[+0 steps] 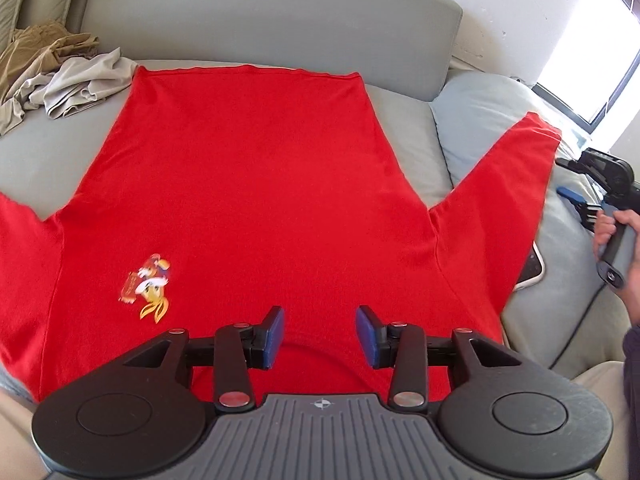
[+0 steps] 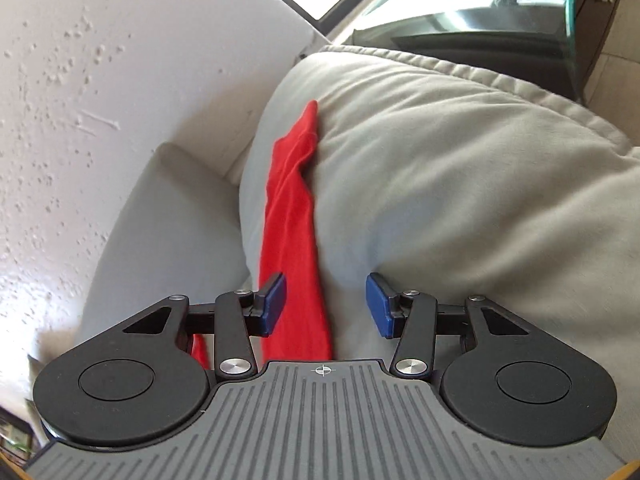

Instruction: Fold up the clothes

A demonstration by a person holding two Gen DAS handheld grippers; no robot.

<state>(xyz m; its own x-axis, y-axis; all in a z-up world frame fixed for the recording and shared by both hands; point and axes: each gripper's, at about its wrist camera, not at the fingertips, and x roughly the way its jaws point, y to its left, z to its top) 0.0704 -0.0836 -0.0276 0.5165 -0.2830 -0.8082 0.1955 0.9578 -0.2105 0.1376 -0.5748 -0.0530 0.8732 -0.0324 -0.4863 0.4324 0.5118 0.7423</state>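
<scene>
A red T-shirt lies spread flat on the grey sofa seat, hem at the far side and both sleeves out to the sides. A small cartoon print is on its chest. My left gripper hovers open over the collar end, with only red cloth below its blue pads. The right sleeve runs up onto a pale cushion. My right gripper is open just over that sleeve, which passes beside its left finger. In the left wrist view the right gripper, held by a hand, is right of the sleeve tip.
A crumpled pile of beige and tan clothes sits at the back left of the sofa. A white-edged device pokes out from under the right sleeve, with a cable trailing off. The sofa back and a white wall stand behind.
</scene>
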